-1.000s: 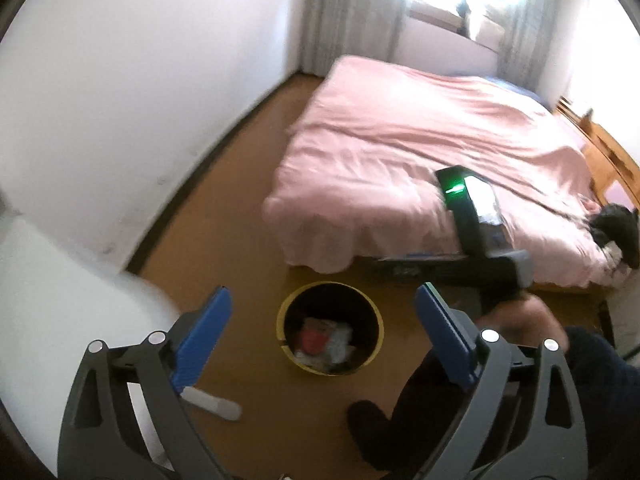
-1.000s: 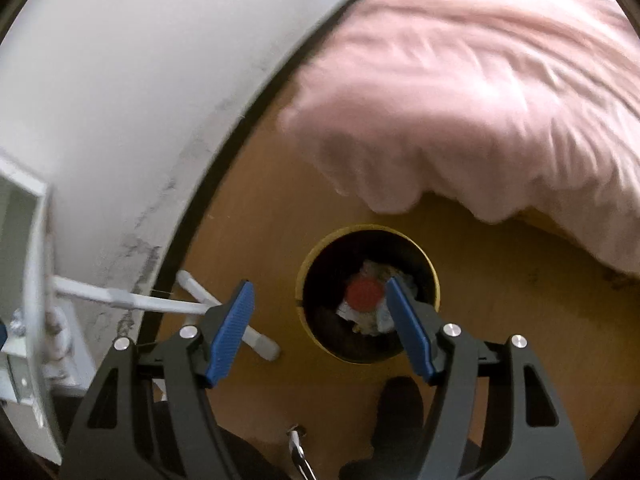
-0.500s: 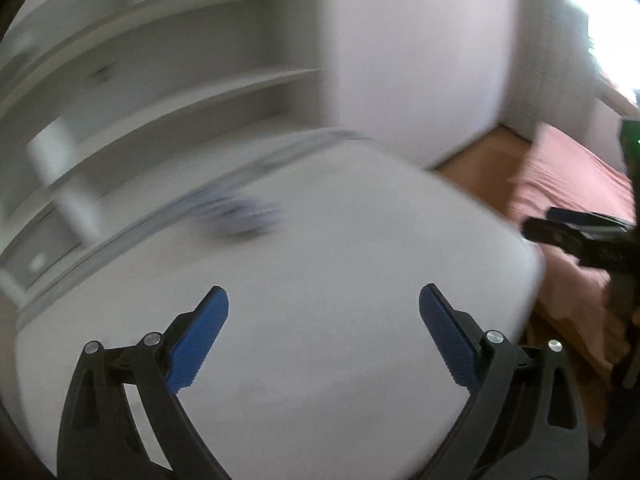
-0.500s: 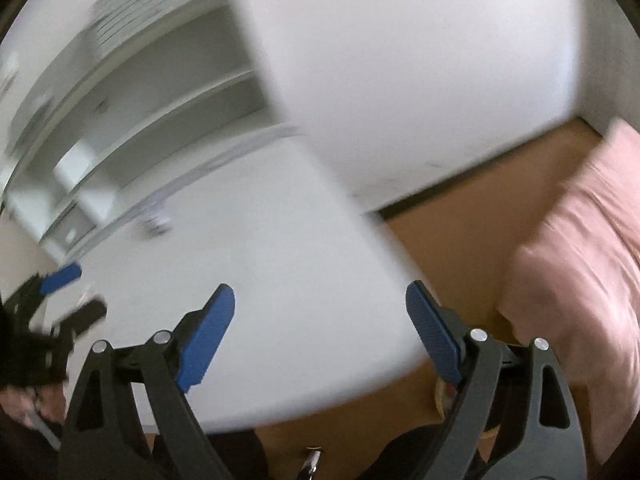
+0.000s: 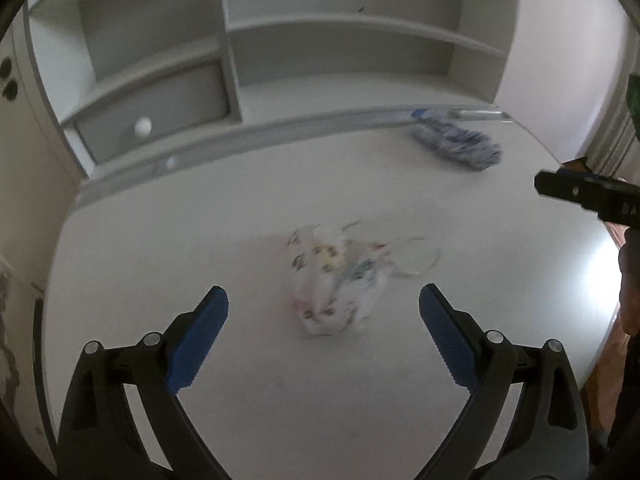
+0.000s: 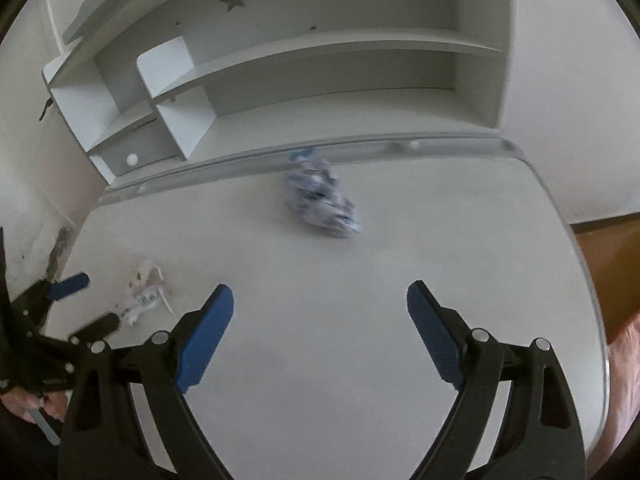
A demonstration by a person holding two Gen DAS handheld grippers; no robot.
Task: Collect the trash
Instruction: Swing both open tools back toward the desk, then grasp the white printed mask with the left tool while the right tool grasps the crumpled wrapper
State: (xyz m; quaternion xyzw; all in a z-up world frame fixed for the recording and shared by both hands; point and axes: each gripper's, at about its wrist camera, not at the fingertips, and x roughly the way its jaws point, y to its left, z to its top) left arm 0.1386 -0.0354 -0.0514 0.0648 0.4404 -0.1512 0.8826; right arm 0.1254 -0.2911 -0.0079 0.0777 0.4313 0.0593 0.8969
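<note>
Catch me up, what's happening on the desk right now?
A person with a gripper in each hand is collecting trash from a white desk. Both are open and empty. The left gripper is lined up on a crumpled white wrapper, which sits between its fingers but is not yet gripped. The right gripper hovers over bare desk, facing a crumpled blue-and-white wrapper near the shelf unit. Nothing is picked up yet.
</note>
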